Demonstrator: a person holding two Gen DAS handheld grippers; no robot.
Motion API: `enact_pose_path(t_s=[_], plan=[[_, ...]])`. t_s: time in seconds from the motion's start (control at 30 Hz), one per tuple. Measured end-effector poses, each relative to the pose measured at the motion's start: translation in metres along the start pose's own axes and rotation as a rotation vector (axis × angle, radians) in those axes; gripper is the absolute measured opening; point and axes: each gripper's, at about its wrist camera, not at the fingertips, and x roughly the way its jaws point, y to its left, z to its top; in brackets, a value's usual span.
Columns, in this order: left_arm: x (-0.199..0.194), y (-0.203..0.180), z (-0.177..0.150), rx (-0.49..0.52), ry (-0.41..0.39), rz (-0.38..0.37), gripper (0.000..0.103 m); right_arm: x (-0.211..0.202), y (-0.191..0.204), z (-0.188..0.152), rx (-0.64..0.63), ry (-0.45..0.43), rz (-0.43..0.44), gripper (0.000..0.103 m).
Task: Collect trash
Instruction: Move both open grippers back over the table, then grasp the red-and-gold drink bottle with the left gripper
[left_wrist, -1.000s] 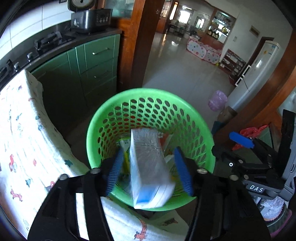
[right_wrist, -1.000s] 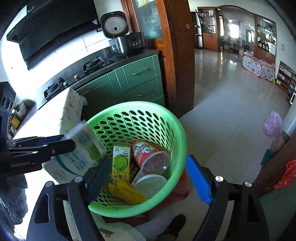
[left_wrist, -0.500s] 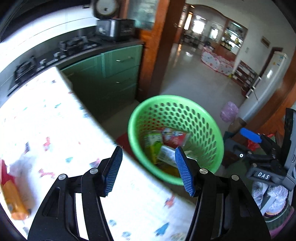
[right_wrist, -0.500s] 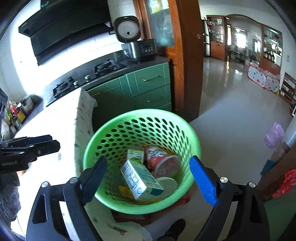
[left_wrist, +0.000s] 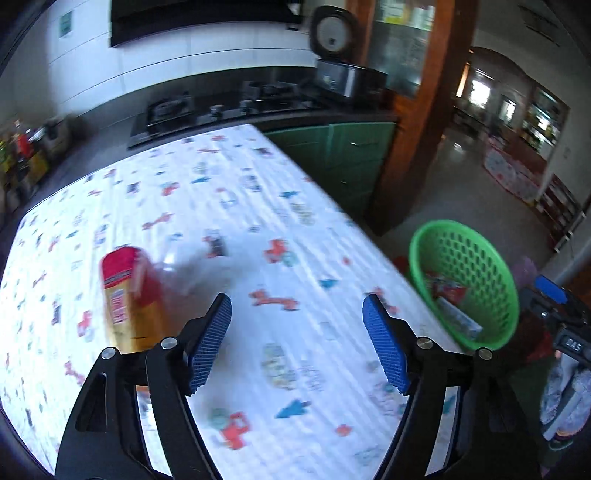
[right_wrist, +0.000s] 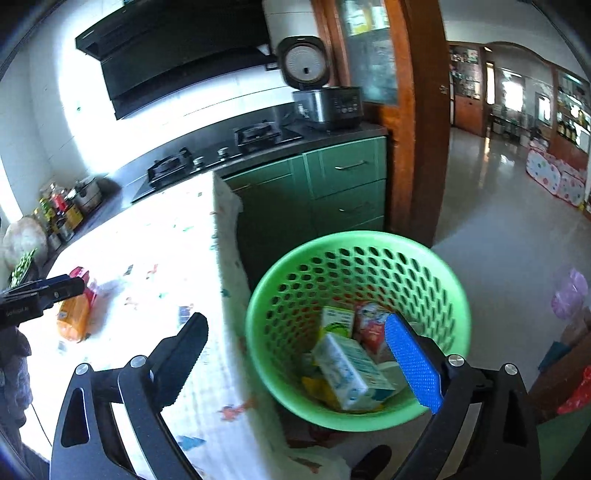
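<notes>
A: Starting at the left, the orange and red packet (left_wrist: 127, 301) is lying flat on the table (left_wrist: 258, 206), on the patterned cloth, toward the table's left side and well in from the right edge.

B: Blurred, though. Something pale and see-through is touching its right side, and I cannot tell what it is.

A: The left gripper (left_wrist: 297, 341) is hanging over the cloth just right of that packet. Its jaws have just been opening, and they are standing fairly wide with nothing between the blue pads (left_wrist: 210, 341).

B: Moving across, the table's right edge is dropping off to the floor, and the green basket (right_wrist: 436, 266) is sitting down there just beside it.

A: Inside the basket a white and blue carton (right_wrist: 349, 369) is lying tilted on top of the pile, with a green and white box (right_wrist: 336, 321) behind it and a red cup (right_wrist: 371, 325) beside that. Something yellow is peeking out underneath.

B: The right gripper (right_wrist: 301, 356) is hovering above the basket's near rim, straddling the gap between table edge and basket. Its jaws have also just been opening and are about as wide as they go, holding nothing.

A: One finger is over the cloth, the other, its blue pad facing us, over the basket.
</notes>
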Motion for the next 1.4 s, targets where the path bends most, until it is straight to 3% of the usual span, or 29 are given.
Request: enact_pose_path(t_s=[0.1,0.2,0.43,0.7,1.2,1.4], plan=[[-0.003,0.033,-0.001,-0.051,-0.004,0.074,0.082,0.002,0.016,0.002,-0.016,0.002,0.022,0.094],[-0.002,0.069,-0.001,-0.107,0.000,0.136,0.083,0.006,0.031,0.004,-0.028,0.011,0.047,0.094],[0.020,0.121,-0.004,-0.216,0.073,0.167,0.084,0.015,0.061,0.007,-0.058,0.031,0.092,0.094],[0.050,0.134,-0.011,-0.242,0.152,0.165,0.084,0.028,0.088,0.008,-0.086,0.059,0.115,0.094],[0.077,0.144,-0.012,-0.235,0.216,0.184,0.084,0.059,0.130,0.012,-0.135,0.117,0.148,0.094],[0.080,0.146,-0.015,-0.227,0.220,0.146,0.073,0.072,0.144,0.014,-0.136,0.145,0.168,0.094]])
